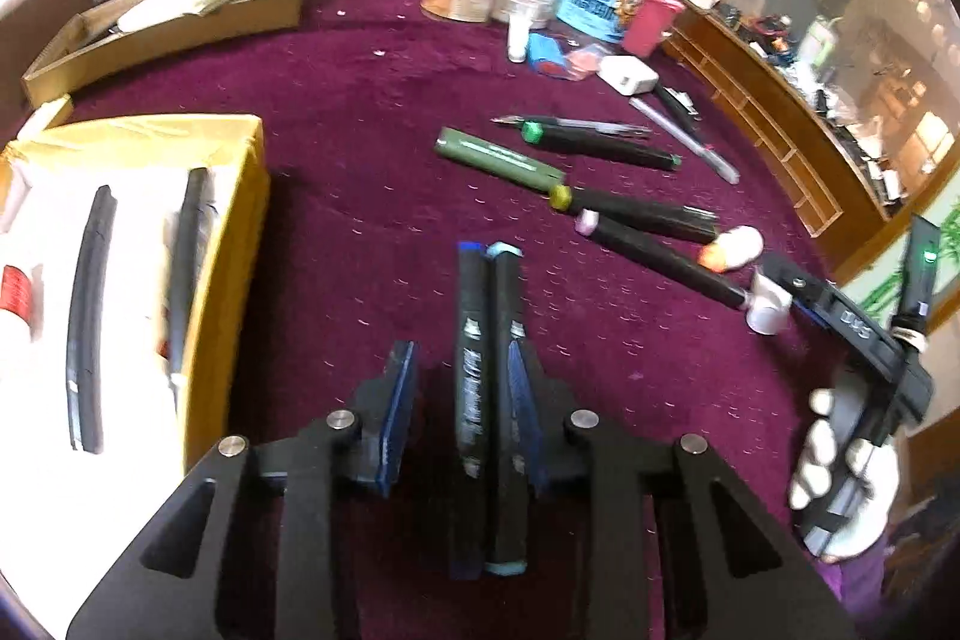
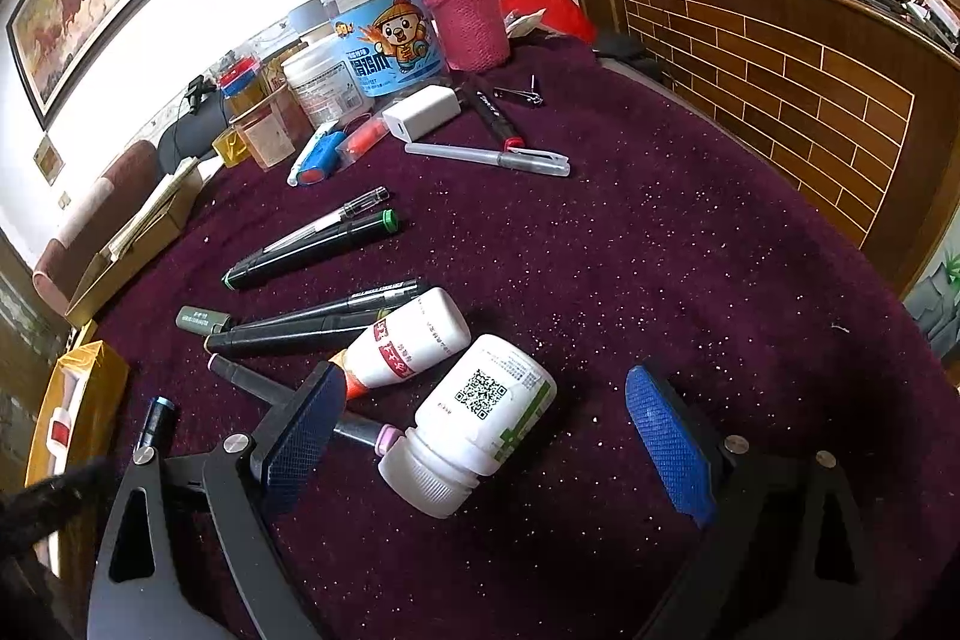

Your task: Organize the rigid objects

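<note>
Left wrist view | your left gripper (image 1: 462,400) is holding two black markers (image 1: 489,388) between narrowed jaws, apparently unclamped, near the yellow box (image 1: 231,196) for sorting | right gripper (image 2: 480,436) is idling spread around the white bottle (image 2: 480,418).

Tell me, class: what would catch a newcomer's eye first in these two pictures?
Two black markers lie side by side between the left gripper's blue pads, low in the left wrist view, beside a yellow box at the left. In the right wrist view a white pill bottle with a square code lies on its side on the maroon cloth, between the right gripper's wide-open fingers.
</note>
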Available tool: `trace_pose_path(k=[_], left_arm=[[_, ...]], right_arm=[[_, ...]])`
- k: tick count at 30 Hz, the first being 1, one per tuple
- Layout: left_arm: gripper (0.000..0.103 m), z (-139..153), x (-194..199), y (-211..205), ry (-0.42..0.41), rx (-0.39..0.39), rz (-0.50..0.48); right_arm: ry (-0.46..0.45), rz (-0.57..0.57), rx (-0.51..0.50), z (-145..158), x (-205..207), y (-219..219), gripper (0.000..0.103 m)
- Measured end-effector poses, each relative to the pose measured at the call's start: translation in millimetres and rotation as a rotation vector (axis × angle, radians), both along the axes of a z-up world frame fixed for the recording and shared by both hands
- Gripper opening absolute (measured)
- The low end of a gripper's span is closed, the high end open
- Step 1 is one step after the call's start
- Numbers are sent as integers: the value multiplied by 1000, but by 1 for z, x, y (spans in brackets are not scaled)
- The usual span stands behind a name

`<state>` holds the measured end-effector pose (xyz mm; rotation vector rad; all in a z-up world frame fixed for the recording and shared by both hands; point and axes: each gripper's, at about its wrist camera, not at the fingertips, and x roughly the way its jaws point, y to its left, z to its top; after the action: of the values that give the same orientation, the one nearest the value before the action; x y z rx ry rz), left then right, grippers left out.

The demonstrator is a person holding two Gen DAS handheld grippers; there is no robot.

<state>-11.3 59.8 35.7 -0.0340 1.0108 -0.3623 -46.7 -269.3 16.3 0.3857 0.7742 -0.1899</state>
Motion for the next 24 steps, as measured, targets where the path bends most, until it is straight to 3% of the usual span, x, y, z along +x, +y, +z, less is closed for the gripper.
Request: trace_pose_path(k=[2,6,9,10,12,14,16,21,24], left_arm=[[32,-8,3,-5,10,56,-3],[32,-13,1,-17,-18,90,-48],[31,-23,-1,-32,-28,180,-71],[32,-24,-5,-41,-77,234,-84],[32,-24,-7,-48,-120,275,-91],[25,-24,-9,-53,-151,289,-104],[12,-24,-9,-48,-127,232,-133],[12,-8,-27,-22,-124,64,-139],[12,10,-44,-1,-148,-38,-133]], right_arm=[[3,1,0,0,1,0,91],[3,2,-2,0,1,1,91],[5,2,-1,0,1,1,91],[6,3,-2,0,1,1,91],[5,2,-1,0,1,1,91],[7,1,0,-1,1,1,91],[1,-3,-1,0,1,1,91],[-46,-11,-80,22,-13,16,92],[-84,86,-53,42,-25,50,92]])
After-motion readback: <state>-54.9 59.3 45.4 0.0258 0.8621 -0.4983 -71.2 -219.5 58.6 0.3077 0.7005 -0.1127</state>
